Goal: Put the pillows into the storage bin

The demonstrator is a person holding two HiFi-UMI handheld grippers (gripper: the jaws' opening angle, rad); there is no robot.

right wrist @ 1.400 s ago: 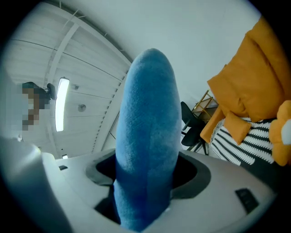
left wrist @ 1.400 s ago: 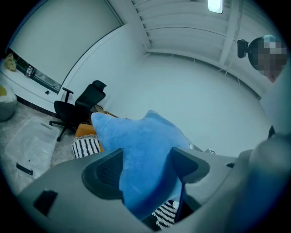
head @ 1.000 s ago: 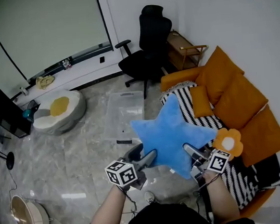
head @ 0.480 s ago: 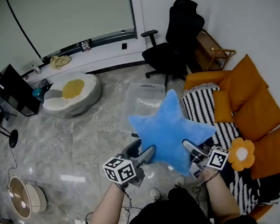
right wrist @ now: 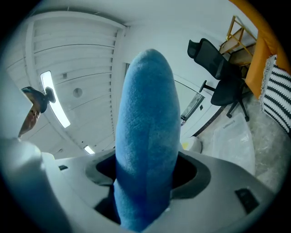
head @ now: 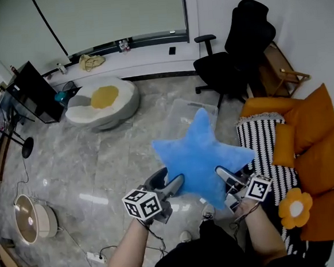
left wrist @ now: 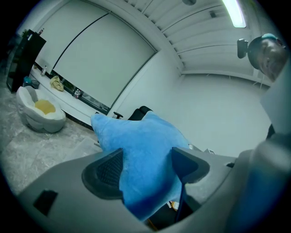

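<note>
Right now I am holding the star pillow (head: 202, 156) up in the air in front of me, over the marble floor (head: 101, 170) and well above it. In the head view it is facing me almost flat. One tip is pointing away from me toward the clear bin (head: 179, 109), which is sitting on the floor just beyond it, and the star is covering part of the bin. Another tip is pointing left and a third right, toward the striped blanket (head: 259, 140) on the sofa. The line from the bottom tips to the far tip is running away from my body.

My left hand-held gripper (head: 169, 180) is clamping the lower left tip. In the left gripper view the blue plush (left wrist: 141, 154) is filling the gap between the jaws, and both pads are pressing into it. My right hand-held gripper (head: 228, 180) is clamping the lower right tip. In the right gripper view the pillow (right wrist: 145, 136) is showing edge-on and standing upright between the jaws, which are squeezing it from both sides.

Both of my forearms are reaching forward from the bottom of the head view, side by side, with the left forearm (head: 130, 248) bare. The marker cubes are facing up toward me. A flower pillow (head: 295, 207) is lying on the sofa to my right.
</note>
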